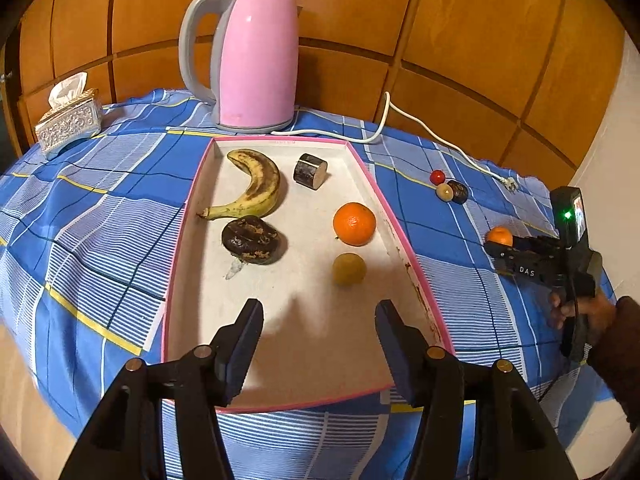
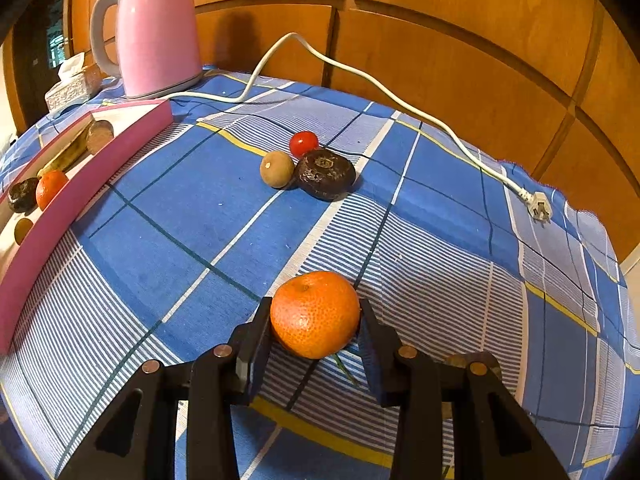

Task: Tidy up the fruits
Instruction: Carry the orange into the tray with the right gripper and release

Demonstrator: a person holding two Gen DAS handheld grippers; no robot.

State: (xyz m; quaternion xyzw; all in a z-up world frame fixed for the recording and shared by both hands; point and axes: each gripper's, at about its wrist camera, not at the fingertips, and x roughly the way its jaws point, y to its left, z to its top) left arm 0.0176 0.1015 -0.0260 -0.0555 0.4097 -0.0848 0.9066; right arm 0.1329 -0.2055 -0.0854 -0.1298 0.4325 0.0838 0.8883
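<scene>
1. The shallow pink-rimmed white tray [image 1: 276, 142] holds five pieces: one spotted yellow banana [image 1: 256, 184], one dark wrinkled fruit [image 1: 252, 239], one cut brown cylinder [image 1: 310, 171], one orange mandarin [image 1: 355, 224] and one small olive-brown round fruit [image 1: 349, 268].
2. Right of the tray, three small pieces touch on the blue checked cloth [image 2: 192, 220]: one red cherry tomato [image 2: 303, 143], one tan round fruit [image 2: 277, 169], one dark flattened fruit [image 2: 325, 174].
3. The left gripper [image 1: 318, 334] hangs over the tray's near end, jaws apart with nothing between them.
4. The right gripper [image 2: 316, 334], right of the tray, is clamped on a second orange mandarin [image 2: 315, 314].
5. One pink electric kettle [image 1: 256, 60] stands behind the tray.
</scene>
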